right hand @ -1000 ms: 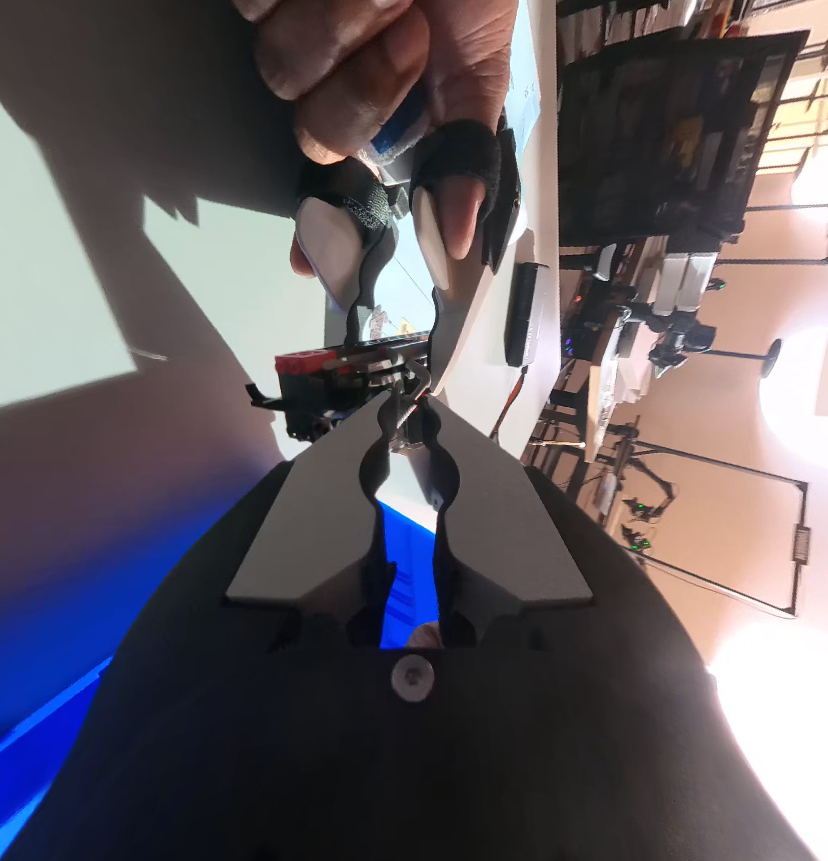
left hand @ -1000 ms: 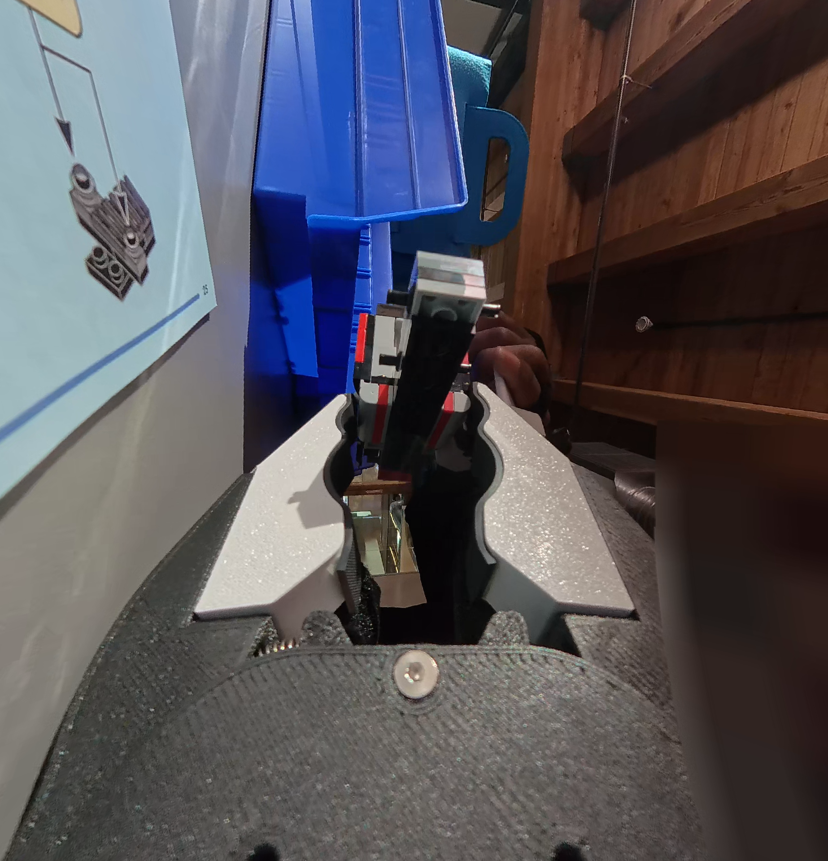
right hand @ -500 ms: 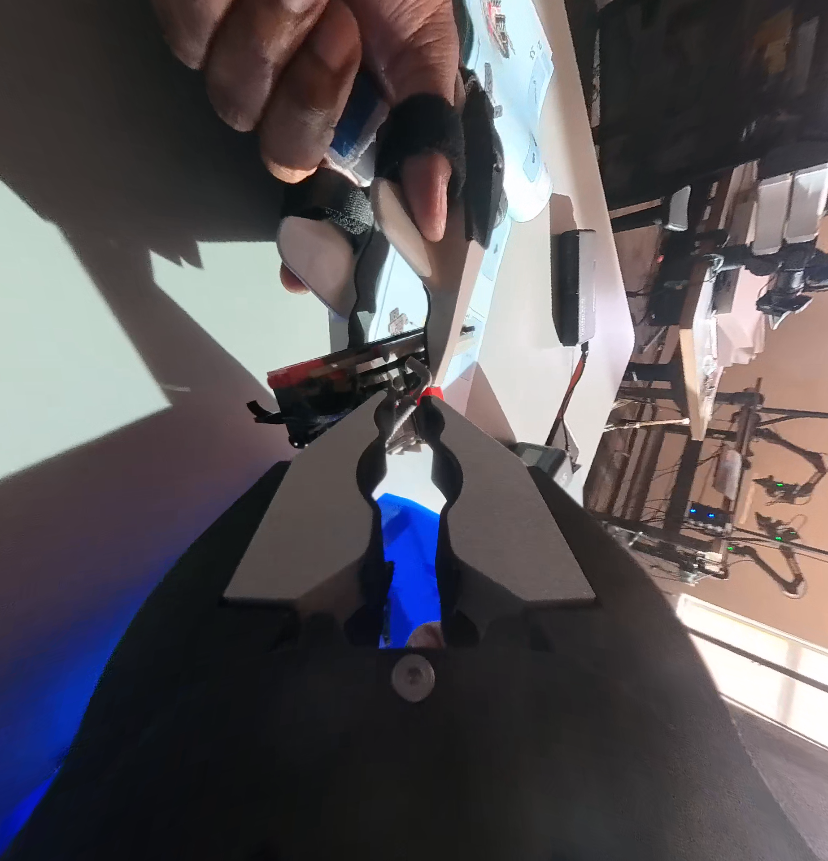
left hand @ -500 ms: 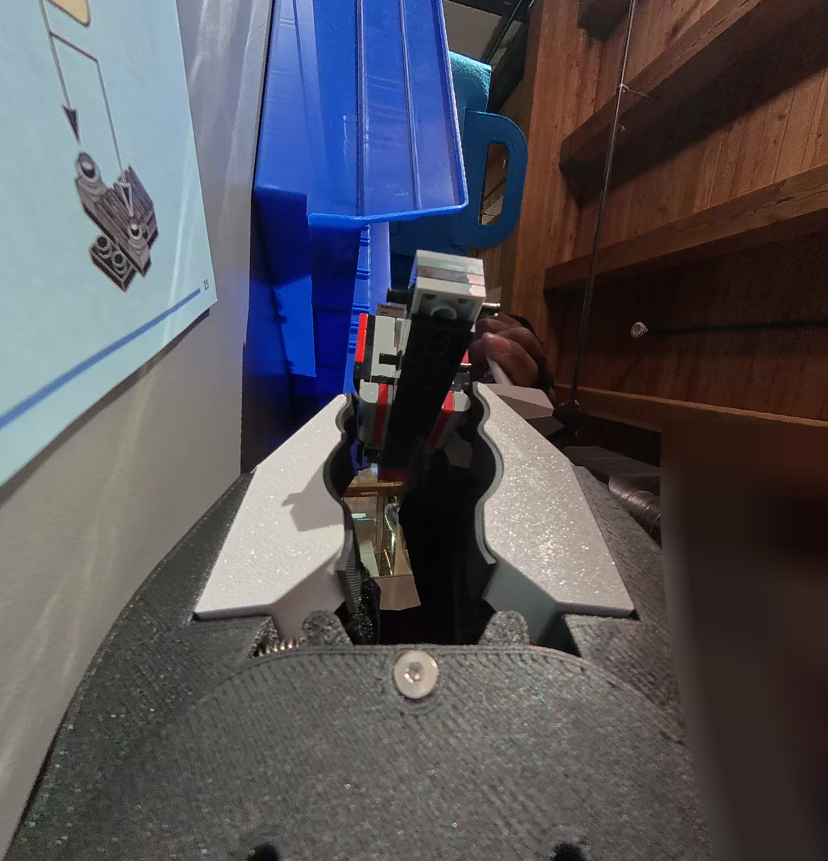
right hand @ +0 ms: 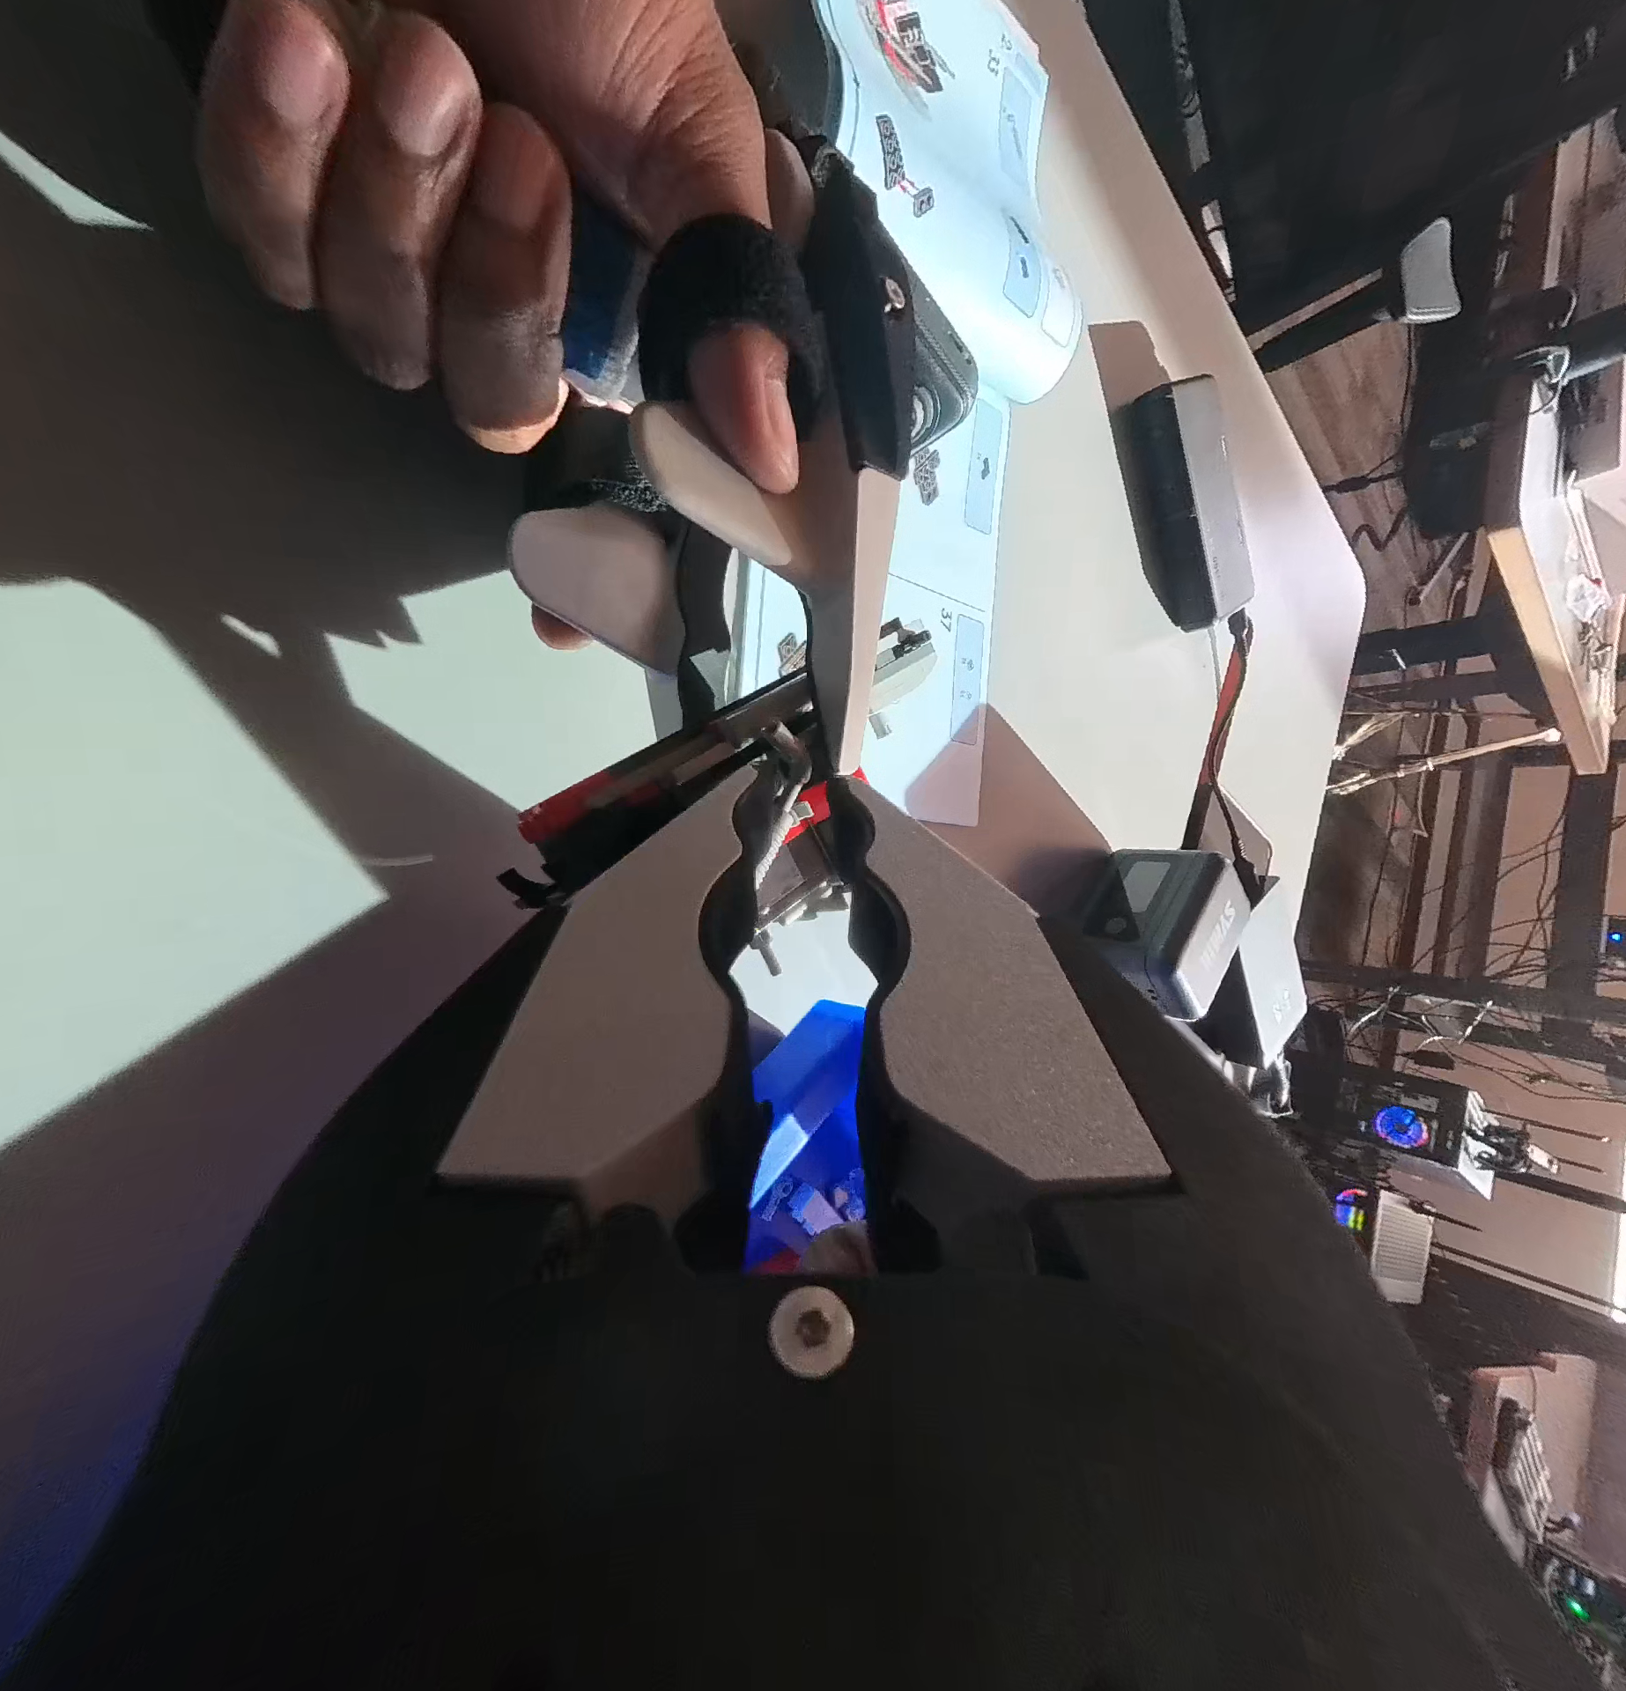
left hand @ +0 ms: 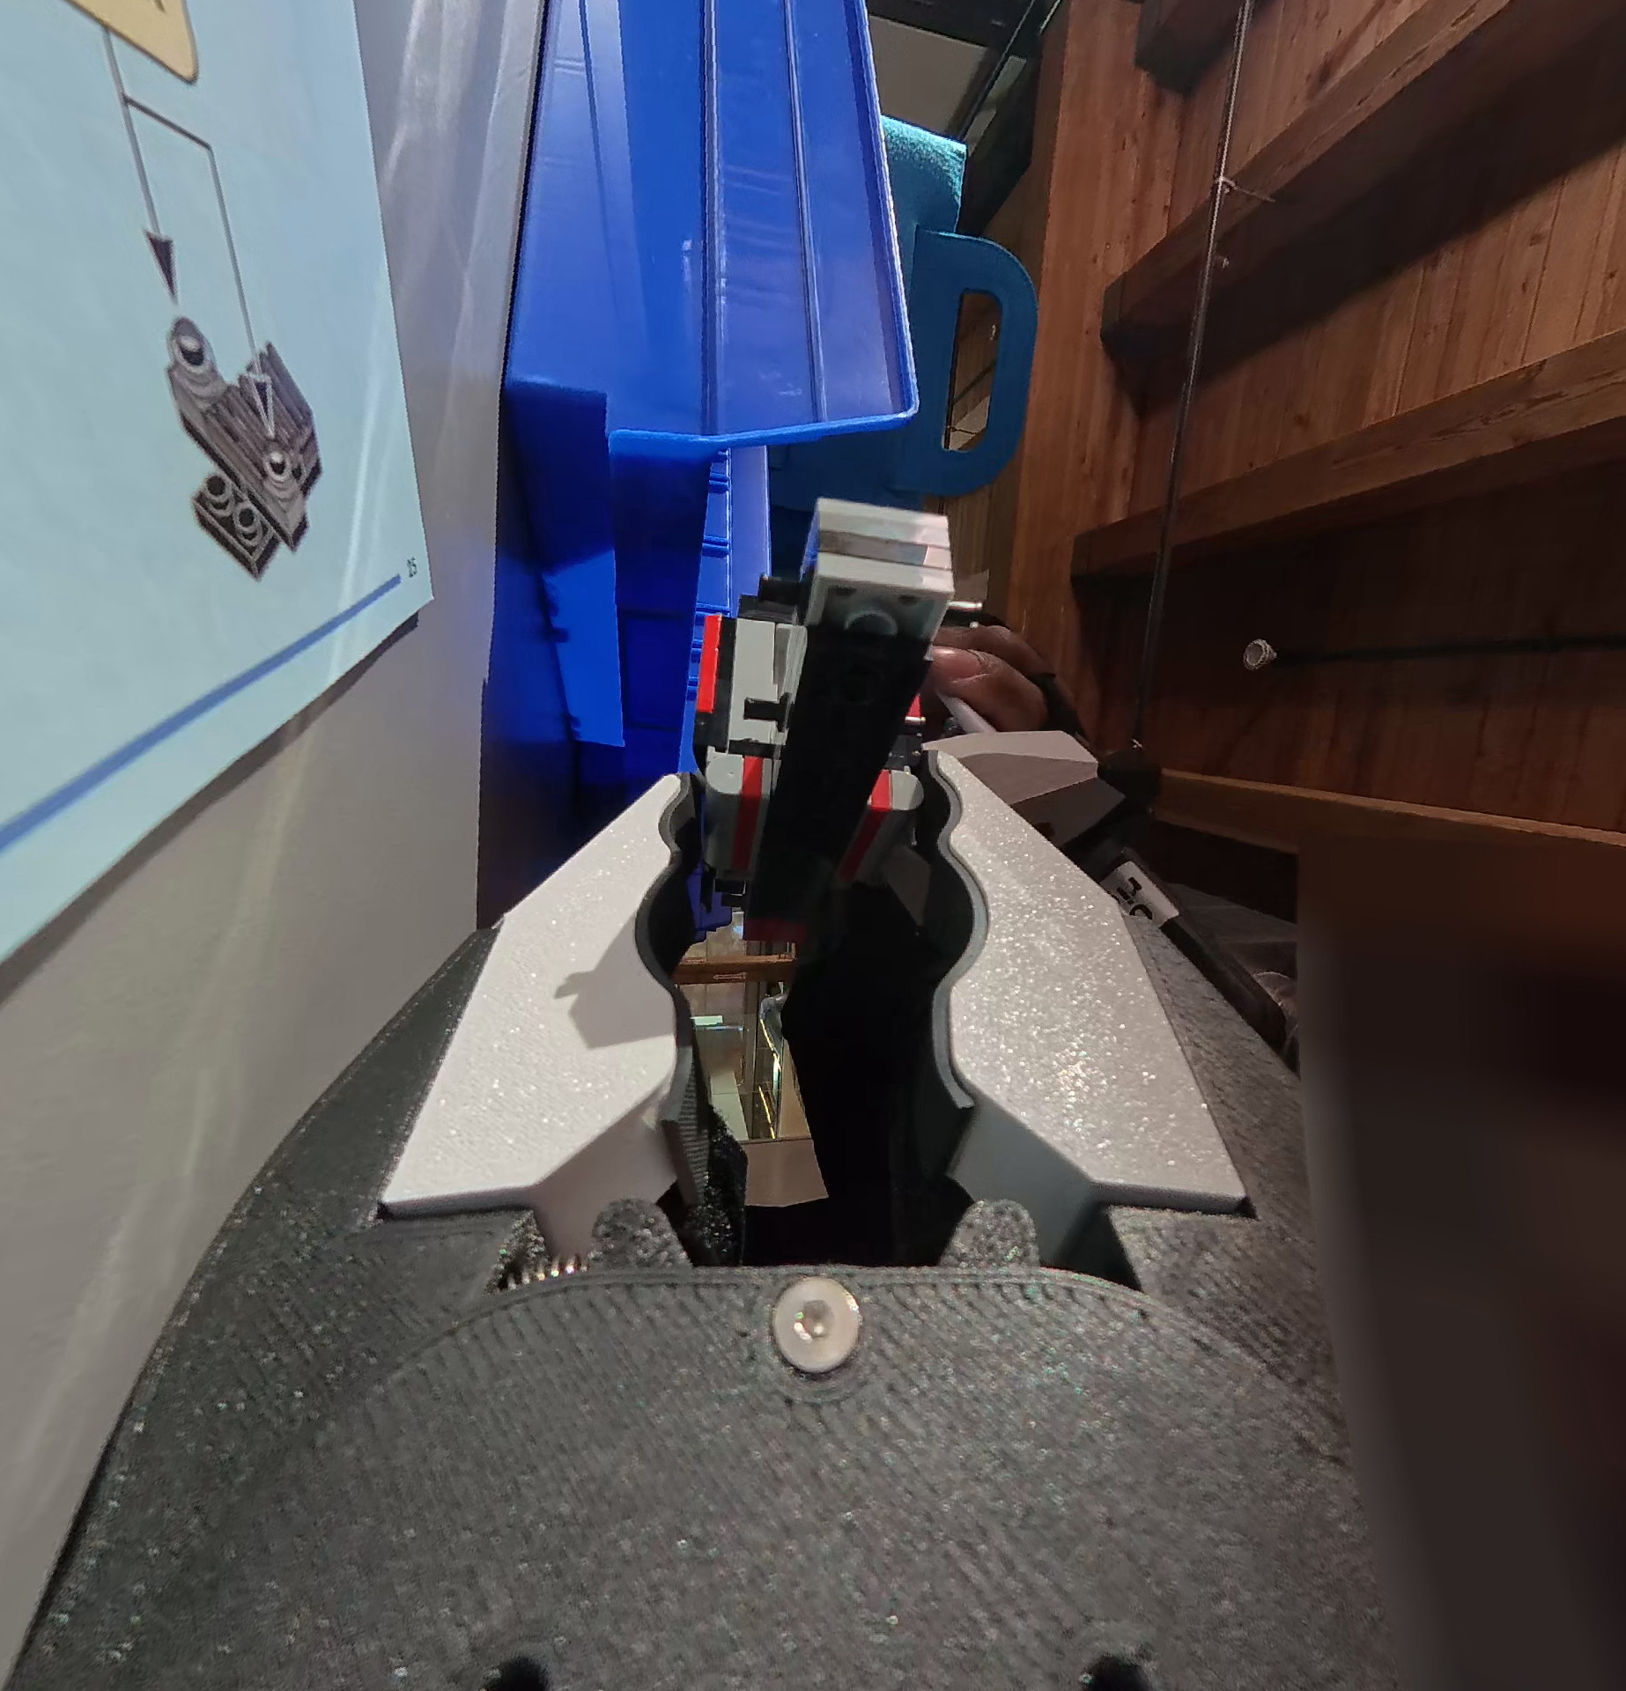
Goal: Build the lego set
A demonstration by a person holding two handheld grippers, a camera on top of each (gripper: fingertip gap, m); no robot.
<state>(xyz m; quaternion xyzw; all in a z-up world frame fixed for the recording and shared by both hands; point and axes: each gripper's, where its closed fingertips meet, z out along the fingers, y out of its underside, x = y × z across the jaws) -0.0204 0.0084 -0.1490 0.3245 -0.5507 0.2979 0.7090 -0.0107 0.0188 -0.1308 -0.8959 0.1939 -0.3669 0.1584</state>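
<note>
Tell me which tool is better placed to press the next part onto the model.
Right, probably. The left tool is clamped on the model, acting as the holder. The right tool sits at the model's edge, pinching what looks like a small part.

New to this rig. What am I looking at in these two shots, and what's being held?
No robot arm here: a person holds a two-finger gripper in each hand, with a wide-angle camera on each looking along its fingers. In the left wrist view, the left gripper is shut on a black, grey and red lego model; an instruction sheet and blue bins lie beyond. In the right wrist view, the right gripper pinches a small part at that model's end, under the person's hand. A white table carries the instructions.
</note>
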